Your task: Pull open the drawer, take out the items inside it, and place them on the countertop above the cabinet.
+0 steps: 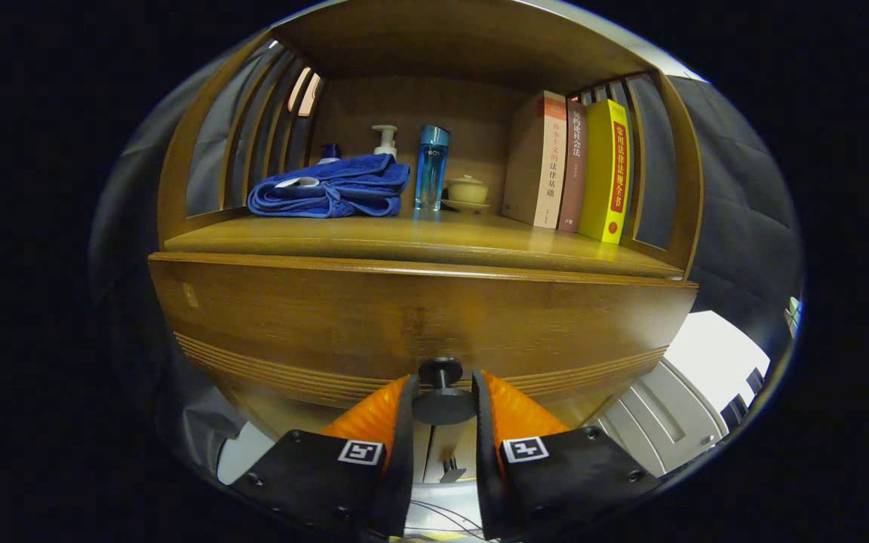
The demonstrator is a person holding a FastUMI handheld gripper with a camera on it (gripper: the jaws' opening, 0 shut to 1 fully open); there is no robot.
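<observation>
Glossy wooden drawer, terry towel

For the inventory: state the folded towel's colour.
Blue, clearest in the gripper view: towel on the countertop.

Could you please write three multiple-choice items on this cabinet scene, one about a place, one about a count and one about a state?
1. Where does the folded blue towel lie?
A. on the countertop, opposite the books
B. inside the drawer
C. on top of the books

2. How many books stand upright on the countertop?
A. one
B. three
C. five

3. What is the claw doing at the drawer knob?
A. hanging open, far from the knob
B. its fingers sit close on either side of the knob
C. holding the towel

Answers:
1 A, the towel rests on the wooden top at the far side from the books.
2 B, a tan, a brown and a yellow book stand side by side.
3 B, the knob sits between the fingers, against the drawer front.
</observation>
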